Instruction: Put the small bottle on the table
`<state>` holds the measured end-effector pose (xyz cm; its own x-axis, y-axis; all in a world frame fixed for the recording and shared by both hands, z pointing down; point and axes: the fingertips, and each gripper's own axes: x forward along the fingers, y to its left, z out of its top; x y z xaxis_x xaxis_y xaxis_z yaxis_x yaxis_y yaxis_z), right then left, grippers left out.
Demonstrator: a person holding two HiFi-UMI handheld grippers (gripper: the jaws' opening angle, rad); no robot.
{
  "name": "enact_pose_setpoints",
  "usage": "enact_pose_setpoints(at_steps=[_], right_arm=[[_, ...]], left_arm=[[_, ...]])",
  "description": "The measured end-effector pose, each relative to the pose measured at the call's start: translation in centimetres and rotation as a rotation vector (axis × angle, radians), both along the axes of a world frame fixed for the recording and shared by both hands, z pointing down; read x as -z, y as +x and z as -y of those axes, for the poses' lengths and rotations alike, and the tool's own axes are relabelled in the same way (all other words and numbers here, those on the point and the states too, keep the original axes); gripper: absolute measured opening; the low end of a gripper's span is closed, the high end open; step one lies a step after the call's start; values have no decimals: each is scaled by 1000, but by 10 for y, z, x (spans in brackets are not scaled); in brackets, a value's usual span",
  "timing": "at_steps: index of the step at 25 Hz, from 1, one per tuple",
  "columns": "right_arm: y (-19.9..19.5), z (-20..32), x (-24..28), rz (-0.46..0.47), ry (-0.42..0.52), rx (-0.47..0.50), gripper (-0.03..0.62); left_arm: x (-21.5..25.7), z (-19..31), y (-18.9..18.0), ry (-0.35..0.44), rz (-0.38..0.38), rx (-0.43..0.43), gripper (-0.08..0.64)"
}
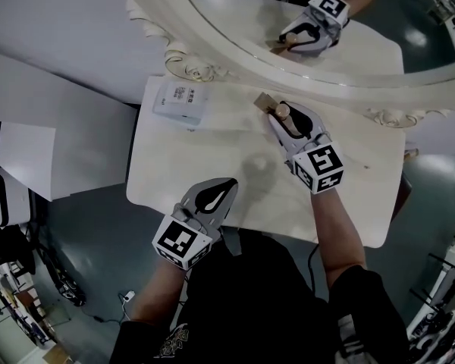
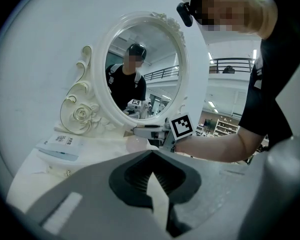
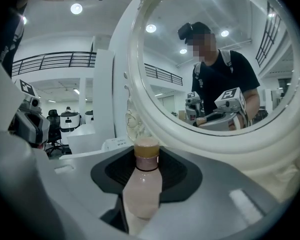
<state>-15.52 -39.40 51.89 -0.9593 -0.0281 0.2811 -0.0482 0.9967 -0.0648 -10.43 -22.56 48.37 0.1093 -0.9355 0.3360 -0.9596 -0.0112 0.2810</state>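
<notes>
The small bottle (image 3: 141, 184) is pale pink with a tan cap (image 1: 283, 111). My right gripper (image 3: 142, 194) is shut on it, the bottle upright between the jaws. In the head view the right gripper (image 1: 287, 121) holds it over the far part of the white table (image 1: 212, 165), close to the oval mirror's frame (image 1: 212, 55). My left gripper (image 1: 216, 196) hangs at the table's near edge, shut with nothing in it. In the left gripper view its jaws (image 2: 157, 189) meet, and the right gripper's marker cube (image 2: 181, 126) shows beyond.
A white box with printed labels (image 1: 180, 99) lies on the table's far left, near the mirror's ornate base (image 1: 186, 63). A small brown piece (image 1: 264, 100) lies just beyond the bottle. Dark floor with cables (image 1: 61, 279) lies to the left below the table.
</notes>
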Motion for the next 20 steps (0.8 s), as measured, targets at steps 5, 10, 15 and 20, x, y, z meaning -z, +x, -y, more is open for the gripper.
enact_pose_setpoints(at_steps=[5, 10, 15, 20], right_arm=[[-6, -1, -5, 5, 27, -4, 167], [-9, -1, -5, 15, 46, -8, 167], [-10, -2, -6, 16, 42, -9, 169], [-9, -3, -7, 6, 45, -6, 169]], left_arm=[[-2, -7, -2, -4, -5, 13, 0], [-1, -11, -2, -15, -12, 20, 0], [-6, -17, -1, -1, -25, 27, 0], [-1, -17, 4, -1, -31, 23, 0]])
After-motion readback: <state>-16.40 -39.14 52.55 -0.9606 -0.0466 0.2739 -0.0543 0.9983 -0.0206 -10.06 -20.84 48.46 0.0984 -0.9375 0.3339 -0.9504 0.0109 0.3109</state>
